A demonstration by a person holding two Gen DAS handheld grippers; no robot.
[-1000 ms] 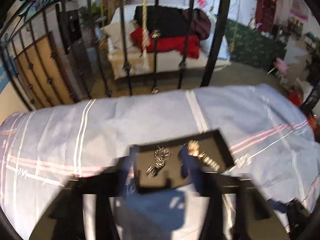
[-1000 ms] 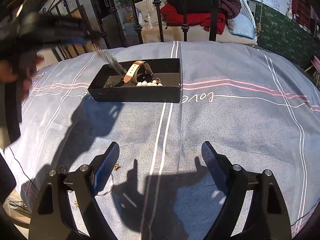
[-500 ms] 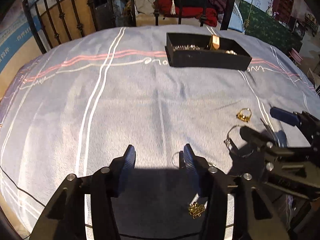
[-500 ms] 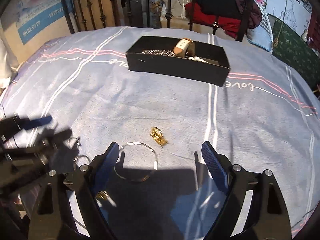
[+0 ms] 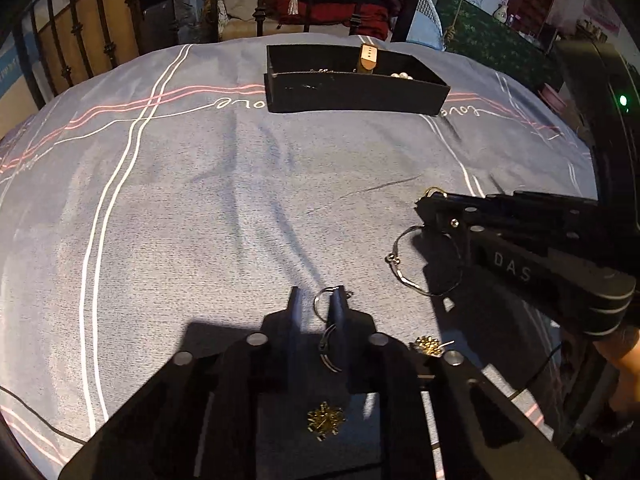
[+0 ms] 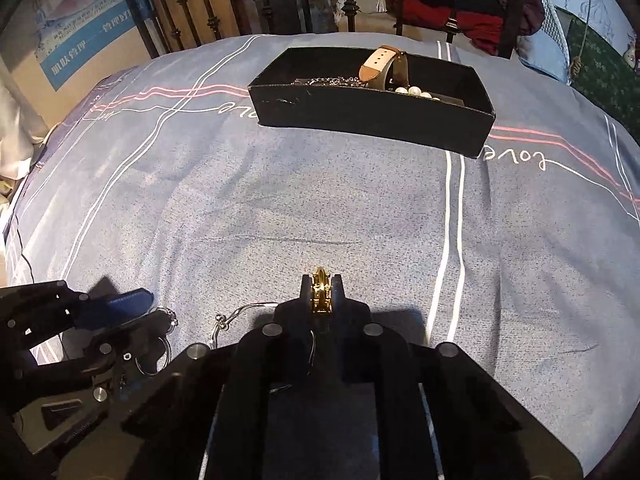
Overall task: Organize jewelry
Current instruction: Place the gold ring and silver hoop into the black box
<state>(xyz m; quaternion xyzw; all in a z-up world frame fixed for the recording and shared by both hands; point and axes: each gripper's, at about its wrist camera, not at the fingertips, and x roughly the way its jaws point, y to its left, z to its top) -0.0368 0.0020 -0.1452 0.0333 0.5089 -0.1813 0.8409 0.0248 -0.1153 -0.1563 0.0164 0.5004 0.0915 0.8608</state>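
A black jewelry box (image 5: pixel 352 84) (image 6: pixel 372 108) stands at the far side of the blue-grey bedspread; it holds a tan watch strap (image 6: pixel 376 66), pearls (image 6: pixel 414 91) and a chain. My left gripper (image 5: pixel 318 300) is shut on silver hoop earrings (image 5: pixel 322 304) low over the cloth. My right gripper (image 6: pixel 321 284) is shut on a gold ring (image 6: pixel 321 292); it enters the left wrist view from the right (image 5: pixel 424 204). A silver wire bangle (image 5: pixel 424 260) lies by it. Small gold pieces (image 5: pixel 326 420) (image 5: pixel 428 345) lie near the left gripper.
A black iron bed rail (image 6: pixel 200 20) runs behind the bedspread (image 5: pixel 200 200). A cable (image 5: pixel 40 420) trails at the left edge. Beyond the rail are red and dark clothes (image 6: pixel 472 12) on a bench.
Both grippers have closed: the left on the hoop earrings, the right on the gold ring. Both moved forward and down to the cloth, after the left came back from the box.
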